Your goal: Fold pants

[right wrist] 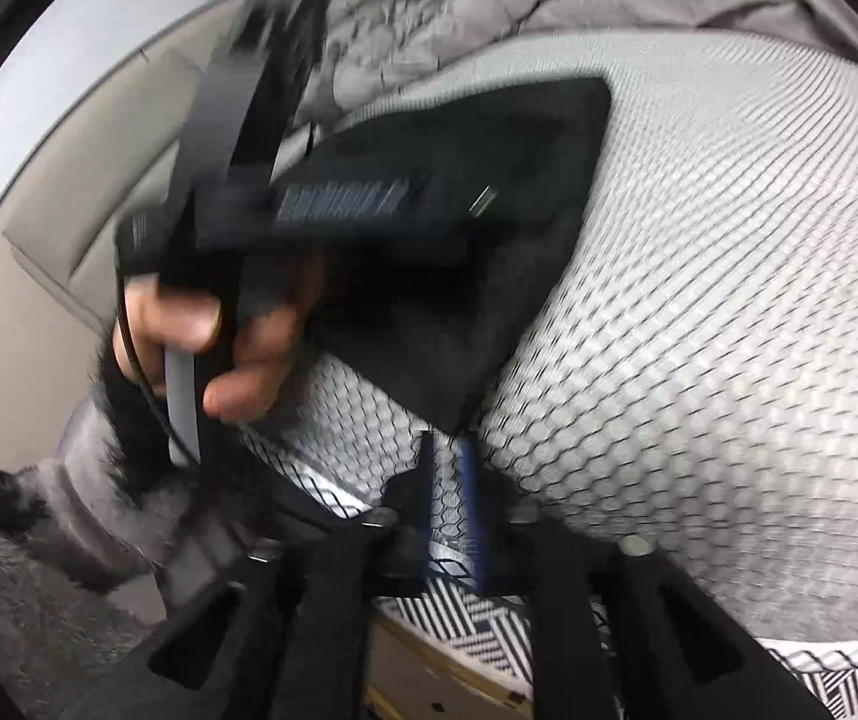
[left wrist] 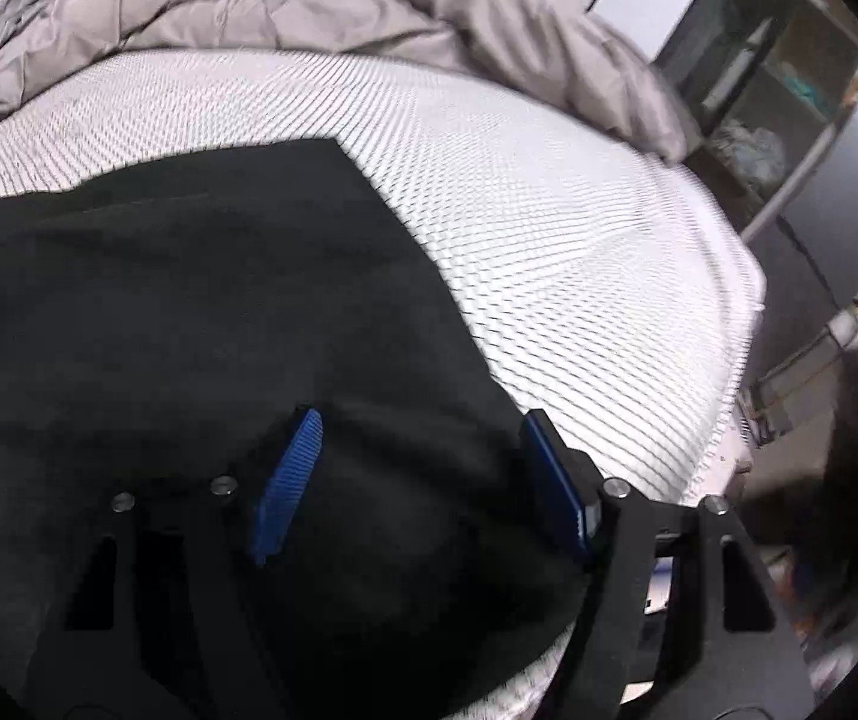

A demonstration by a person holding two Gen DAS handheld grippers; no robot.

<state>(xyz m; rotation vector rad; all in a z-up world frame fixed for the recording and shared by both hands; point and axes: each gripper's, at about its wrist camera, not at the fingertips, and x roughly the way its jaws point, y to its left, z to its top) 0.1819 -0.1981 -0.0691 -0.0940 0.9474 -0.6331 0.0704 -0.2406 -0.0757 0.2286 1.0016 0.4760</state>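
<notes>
Black pants (left wrist: 201, 312) lie folded on a bed's white patterned mattress (left wrist: 549, 228), a grey quilt (left wrist: 249, 0) bunched behind; left tongs (left wrist: 423, 468) gape empty above them, right tongs (right wrist: 450, 510) narrowly parted, gripping nothing.

Pants (left wrist: 189, 312) run off the left-wrist view's left and bottom edges. Left gripper (right wrist: 369, 204) blurred in right-wrist view, covering pt of them. Shelf contents (left wrist: 753, 144) too blurry to ID.

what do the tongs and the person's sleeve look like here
Both tongs are black frames with cut-out slots and round silver bolts. The left tongs carry ribbed bright blue pads; the right tongs have darker blue pads. The left hand grips a black handle with a grey trigger strip and a thin black cable, and wears a fuzzy grey sleeve trimmed in black.
</notes>
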